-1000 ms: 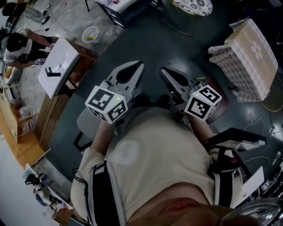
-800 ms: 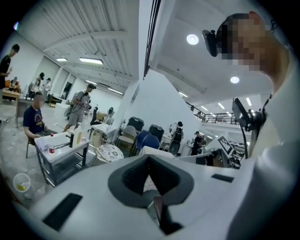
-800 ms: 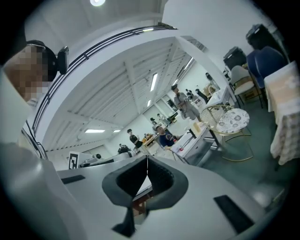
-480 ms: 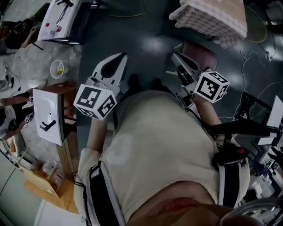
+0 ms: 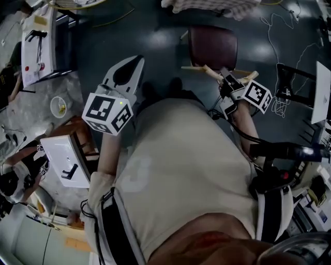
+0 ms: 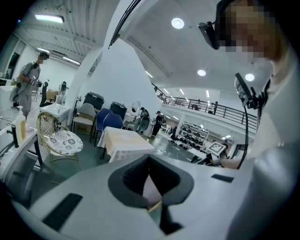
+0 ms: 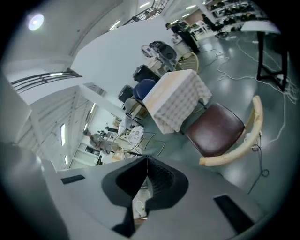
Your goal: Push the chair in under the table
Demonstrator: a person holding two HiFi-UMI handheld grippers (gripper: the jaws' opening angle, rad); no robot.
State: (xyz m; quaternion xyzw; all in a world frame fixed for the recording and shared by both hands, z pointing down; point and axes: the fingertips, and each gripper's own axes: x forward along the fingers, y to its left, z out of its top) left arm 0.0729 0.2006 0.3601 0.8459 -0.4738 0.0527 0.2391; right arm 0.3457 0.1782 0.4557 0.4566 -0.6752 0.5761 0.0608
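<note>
The chair has a dark red seat [image 5: 212, 45] and a pale curved wooden backrest [image 5: 195, 67]; it stands on the dark floor just ahead of me. The table [image 5: 207, 5], under a checked cloth, sits beyond it at the top edge. My right gripper [image 5: 223, 77] is shut and empty, its tip close by the backrest; whether it touches I cannot tell. My left gripper [image 5: 138, 60] is shut and empty, left of the chair and apart from it. The right gripper view shows the seat [image 7: 218, 129], the backrest [image 7: 243, 140] and the table [image 7: 178, 101] beyond shut jaws. The left gripper view shows the table [image 6: 124, 143].
A white table with tools [image 5: 39, 36] stands at the left, a bowl [image 5: 58, 106] lies on the floor, and a white box [image 5: 64, 163] sits lower left. Cables [image 5: 279, 26] and a black frame [image 5: 295, 77] are at the right. A wicker chair [image 6: 63, 140] stands near the table.
My view has swung round, so the red chair now lies straight ahead. The right gripper dropped and rolled towards the chair's backrest; the left gripper shifted a little. Both stayed shut.
</note>
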